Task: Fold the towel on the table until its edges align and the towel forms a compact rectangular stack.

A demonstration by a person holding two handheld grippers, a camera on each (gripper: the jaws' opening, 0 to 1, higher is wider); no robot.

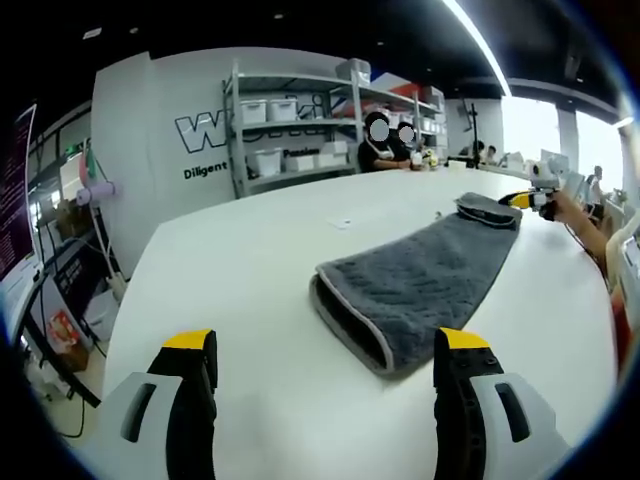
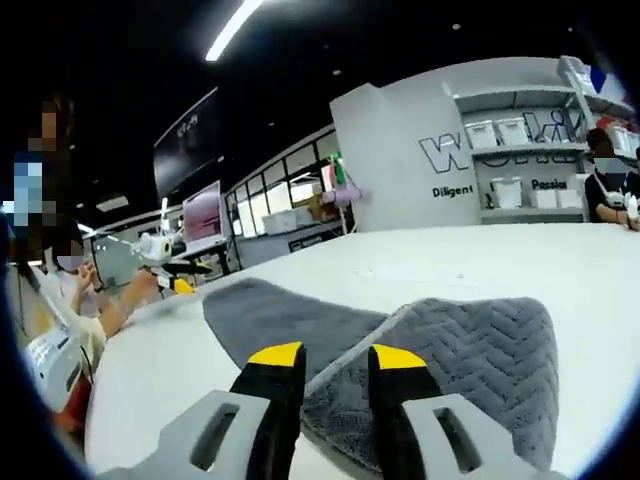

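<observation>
A grey towel lies on the white table, folded into a long strip with its near end rounded over. My left gripper hovers open just short of that near end, jaws wide apart with nothing between them. At the strip's far end, the right gripper sits against a raised fold, held by a hand. In the right gripper view the towel spreads ahead, its pale hem running in between the jaws of my right gripper, which stand close together on it. The left gripper shows at the far left.
A metal shelf with white bins stands behind the table, and people sit at the far side. A small white item lies beyond the towel. The table edge drops off at the left toward cables and screens.
</observation>
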